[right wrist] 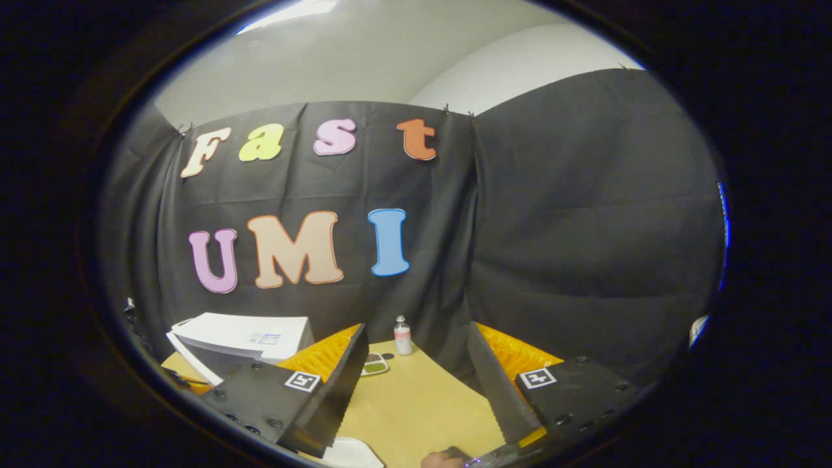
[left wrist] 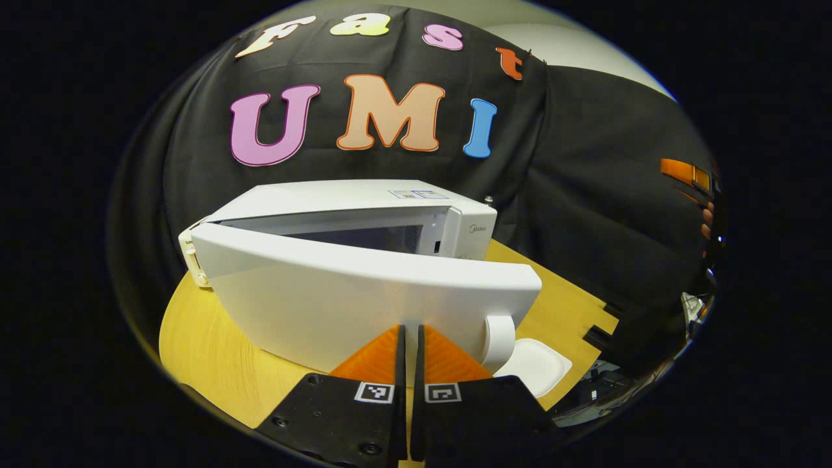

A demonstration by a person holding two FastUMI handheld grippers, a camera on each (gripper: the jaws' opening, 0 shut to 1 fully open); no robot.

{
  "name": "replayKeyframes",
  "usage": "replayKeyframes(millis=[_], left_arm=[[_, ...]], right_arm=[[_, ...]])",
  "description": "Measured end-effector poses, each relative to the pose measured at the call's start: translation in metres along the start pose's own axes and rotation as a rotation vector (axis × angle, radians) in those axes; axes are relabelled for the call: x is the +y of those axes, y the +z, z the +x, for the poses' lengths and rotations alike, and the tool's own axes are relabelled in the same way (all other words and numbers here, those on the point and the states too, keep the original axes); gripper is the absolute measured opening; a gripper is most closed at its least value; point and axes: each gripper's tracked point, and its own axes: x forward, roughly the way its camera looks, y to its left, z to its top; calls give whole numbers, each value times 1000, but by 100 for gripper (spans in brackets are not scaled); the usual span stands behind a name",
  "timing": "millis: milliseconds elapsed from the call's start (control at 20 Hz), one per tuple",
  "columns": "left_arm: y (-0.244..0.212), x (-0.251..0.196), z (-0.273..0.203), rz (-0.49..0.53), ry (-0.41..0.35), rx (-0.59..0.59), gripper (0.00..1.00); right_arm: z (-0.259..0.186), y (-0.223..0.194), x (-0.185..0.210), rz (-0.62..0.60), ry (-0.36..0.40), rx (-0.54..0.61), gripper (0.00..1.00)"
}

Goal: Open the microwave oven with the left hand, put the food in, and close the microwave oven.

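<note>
Left gripper view is showing the left claw [left wrist: 409,338] at the bottom, its two orange-and-black fingers [left wrist: 377,354] lying together with only a thin dark slit between them and nothing caught in it. Just ahead of the tips, the white microwave door [left wrist: 364,292] is standing partly open, swung out from its hinge at the left of that view so that its broad outer face is crossing the frame right in front of the claw. The tips are sitting against or just short of the door's lower face; I cannot tell whether they are touching it. Behind the door, the microwave [left wrist: 390,208] is resting on the round wooden tabletop [left wrist: 208,344], and a strip of its dark inside is showing above the door's top edge. A white plate [left wrist: 536,364] is lying on the tabletop just to the right of the claw, past the door's free end. At the far right edge, a hand [left wrist: 707,221] is holding the other gripper.

Right gripper view is showing the right claw [right wrist: 416,383] with its fingers spread wide apart and holding nothing. The microwave [right wrist: 244,338] is sitting well off to the left of this claw, with its door [right wrist: 192,364] angled outward. Between the fingers, farther back on the tabletop [right wrist: 416,403], a small dish of food [right wrist: 375,364] is lying beside a small bottle [right wrist: 403,336].
</note>
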Motion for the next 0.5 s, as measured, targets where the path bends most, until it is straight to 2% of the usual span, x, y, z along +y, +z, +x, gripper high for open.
replayKeyframes(millis=[100,150,200,250,300,350,400,500], left_arm=[[5,2,12,-7,5,1,3],[8,2,19,-14,7,0,3],[11,1,25,-18,8,2,3],[14,2,31,-19,11,2,3],[17,3,37,-18,15,3,3],[19,2,42,-16,19,5,3],[21,2,48,-15,21,3,3],[27,6,61,-14,30,-1,3]], right_arm=[[2,3,-1,17,-5,3,89],[4,5,-2,16,-5,-1,94],[6,8,-3,15,-5,-5,89],[7,11,-2,14,-2,-8,94],[8,14,-1,13,0,-13,94],[10,18,-2,12,2,-20,89],[11,22,-2,11,5,-31,94],[13,32,1,5,25,-49,89]])
